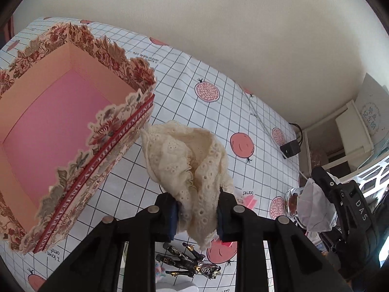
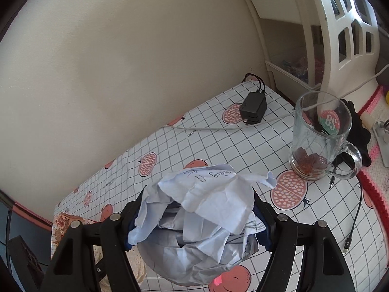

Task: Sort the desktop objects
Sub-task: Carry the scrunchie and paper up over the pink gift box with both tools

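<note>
Two things are in my grip at once. My left gripper [image 1: 197, 215] is clenched on a cream lace cloth [image 1: 188, 168], which hangs bunched between the pads above the tablecloth [image 1: 184, 77], just beside the open floral box [image 1: 73, 126]. My right gripper [image 2: 194, 221] is grasping a crumpled ball of paper [image 2: 206, 209], the jaws standing wide around it, held off the table with the glass mug [image 2: 321, 133] ahead and to its right.

The lace is pinched only near one edge, I judge, so most of it dangles free; a quick swing toward the box could let it snag on the scalloped rim or drag the light cardboard sideways. A loose tail could also brush the small dark figurine [image 1: 189, 262] lying below my left fingers and knock it about.

The paper is springy and loosely packed. If my right pads ease at all, it may slip out and roll. Carrying it rightward risks clipping the mug, which holds something brown at the bottom, or catching the black charger [image 2: 254, 108] and its cables.
</note>
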A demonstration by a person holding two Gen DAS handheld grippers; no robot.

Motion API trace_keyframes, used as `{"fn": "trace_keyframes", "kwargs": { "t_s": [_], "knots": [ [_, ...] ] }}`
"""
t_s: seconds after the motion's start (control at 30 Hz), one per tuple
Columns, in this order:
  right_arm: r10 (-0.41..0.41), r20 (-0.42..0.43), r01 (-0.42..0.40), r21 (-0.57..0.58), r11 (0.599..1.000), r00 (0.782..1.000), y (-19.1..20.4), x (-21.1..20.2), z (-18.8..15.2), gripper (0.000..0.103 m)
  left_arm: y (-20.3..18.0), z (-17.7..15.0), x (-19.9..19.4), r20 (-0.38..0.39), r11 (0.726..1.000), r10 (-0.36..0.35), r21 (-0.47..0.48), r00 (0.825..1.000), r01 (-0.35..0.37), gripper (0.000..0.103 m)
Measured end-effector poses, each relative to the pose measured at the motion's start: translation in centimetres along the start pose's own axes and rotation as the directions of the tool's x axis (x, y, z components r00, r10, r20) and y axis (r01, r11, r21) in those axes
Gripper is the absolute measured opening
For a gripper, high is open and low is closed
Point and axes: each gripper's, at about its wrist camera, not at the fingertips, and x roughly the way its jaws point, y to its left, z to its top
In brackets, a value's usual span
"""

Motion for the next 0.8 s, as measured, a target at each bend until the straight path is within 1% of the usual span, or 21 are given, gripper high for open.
{"fn": "trace_keyframes", "kwargs": {
  "t_s": [0.1, 0.23, 0.43, 0.63, 0.73, 0.8],
  "knots": [
    [0.051, 0.021, -0.051, 0.004, 0.999, 0.998, 1.2, -1.0, 0.1, 0.076, 0.3, 0.5, -1.2, 0.030, 1.000, -0.014, -0.014, 0.999, 0.015, 0.025],
    [0.098, 0.064, -0.097, -0.028, 0.995, 0.993, 3.2, -2.8, 0.3, 0.076, 0.9, 1.3, -2.9, 0.074, 0.999, -0.024, -0.040, 0.997, 0.027, 0.025],
    [0.158, 0.084, -0.152, -0.072, 0.986, 0.984, 5.8, -4.5, 0.1, 0.076, 2.5, 2.5, -5.9, 0.160, 0.995, -0.031, -0.086, 0.987, 0.045, 0.025],
    [0.211, 0.112, -0.194, -0.148, 0.970, 0.971, 8.9, -6.3, -0.5, 0.076, 5.0, 3.7, -9.2, 0.248, 0.988, -0.007, -0.150, 0.969, 0.046, 0.025],
    [0.241, 0.118, -0.217, -0.181, 0.959, 0.963, 10.4, -7.1, -0.8, 0.076, 6.6, 4.3, -10.8, 0.287, 0.973, -0.027, -0.211, 0.958, 0.091, 0.025],
    [0.267, 0.113, -0.241, -0.206, 0.948, 0.957, 11.5, -7.3, -1.1, 0.076, 7.6, 4.3, -12.1, 0.326, 0.965, -0.013, -0.244, 0.945, 0.097, 0.025]
  ]
}}
